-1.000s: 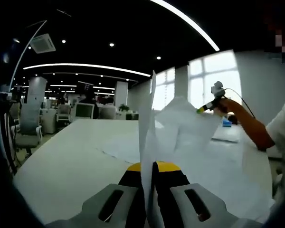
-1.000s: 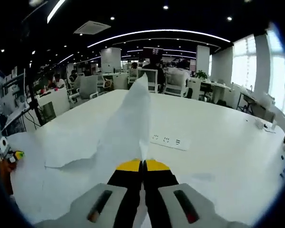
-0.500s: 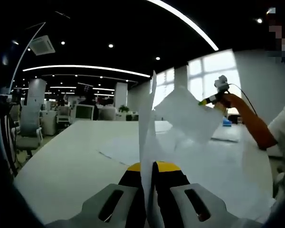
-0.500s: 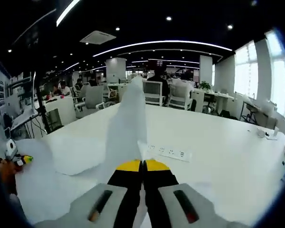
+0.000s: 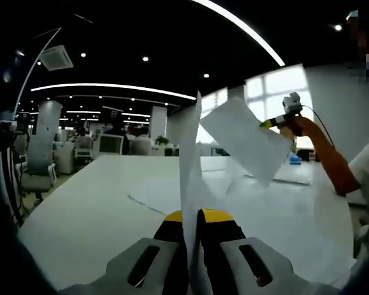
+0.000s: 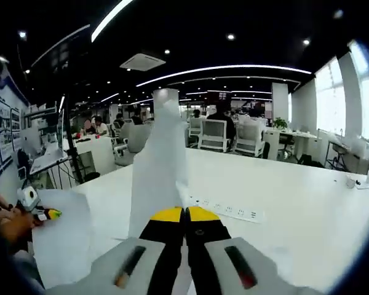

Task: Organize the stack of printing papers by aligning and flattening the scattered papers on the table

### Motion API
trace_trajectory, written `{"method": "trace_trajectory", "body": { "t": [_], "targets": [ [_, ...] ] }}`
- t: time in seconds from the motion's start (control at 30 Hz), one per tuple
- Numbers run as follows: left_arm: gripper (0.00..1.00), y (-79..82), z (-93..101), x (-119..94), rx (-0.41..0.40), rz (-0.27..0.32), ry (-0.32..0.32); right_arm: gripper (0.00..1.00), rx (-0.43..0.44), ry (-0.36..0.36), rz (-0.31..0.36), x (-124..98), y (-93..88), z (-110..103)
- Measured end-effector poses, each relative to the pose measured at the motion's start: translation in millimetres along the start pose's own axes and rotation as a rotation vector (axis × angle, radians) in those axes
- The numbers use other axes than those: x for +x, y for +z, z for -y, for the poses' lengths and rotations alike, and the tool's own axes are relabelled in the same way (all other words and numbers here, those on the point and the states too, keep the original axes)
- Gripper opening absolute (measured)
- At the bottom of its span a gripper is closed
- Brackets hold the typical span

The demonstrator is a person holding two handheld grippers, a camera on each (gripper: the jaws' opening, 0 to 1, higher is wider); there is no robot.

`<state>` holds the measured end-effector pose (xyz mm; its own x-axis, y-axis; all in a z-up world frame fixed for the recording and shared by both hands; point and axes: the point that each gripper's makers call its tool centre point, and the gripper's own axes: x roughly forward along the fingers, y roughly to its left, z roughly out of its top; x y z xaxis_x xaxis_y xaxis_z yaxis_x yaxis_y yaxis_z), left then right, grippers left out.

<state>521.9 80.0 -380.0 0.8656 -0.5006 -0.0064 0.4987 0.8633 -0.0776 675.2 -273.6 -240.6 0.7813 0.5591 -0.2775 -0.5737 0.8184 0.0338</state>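
Your left gripper (image 5: 194,228) pinches a thin white paper sheet (image 5: 189,178) that stands up toward twelve o'clock. Your right gripper (image 6: 184,227) is closed tight on a second white sheet (image 6: 160,178). More flat white papers (image 5: 166,195) lie on the big white table (image 5: 80,215). Paper is light, floppy and tears easily, so hold near an edge, gently.

A white sheet of paper (image 5: 189,161) stood on edge, rising nearly upright from between the closed jaws of the left tool (image 5: 194,216). The same paper (image 6: 158,178) rose tall and slightly curved from the shut right tool (image 6: 185,214), lifted clear of the white desk (image 6: 295,203). More white sheets (image 5: 277,221) lay flat and loosely overlapped on the desk (image 5: 80,215).
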Motion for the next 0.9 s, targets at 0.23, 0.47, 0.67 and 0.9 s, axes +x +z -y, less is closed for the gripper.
{"method": "trace_trajectory", "body": {
  "t": [0.23,0.47,0.67,0.9],
  "targets": [
    [0.06,1.0,-1.7,0,-0.003,0.005,0.009,0.00,-0.027,0.038,0.000,5,2.7,-18],
    [0.06,6.1,-3.5,-4,-0.013,0.031,0.019,0.00,-0.030,0.106,0.023,10,10.4,-38],
    [0.06,10.7,-7.0,-7,-0.049,0.056,0.028,0.00,-0.007,0.165,0.063,9,19.4,-52],
    [0.06,10.4,-5.0,-7,-0.092,0.049,0.019,0.00,0.030,0.225,0.077,10,21.7,-61]
  ]
}}
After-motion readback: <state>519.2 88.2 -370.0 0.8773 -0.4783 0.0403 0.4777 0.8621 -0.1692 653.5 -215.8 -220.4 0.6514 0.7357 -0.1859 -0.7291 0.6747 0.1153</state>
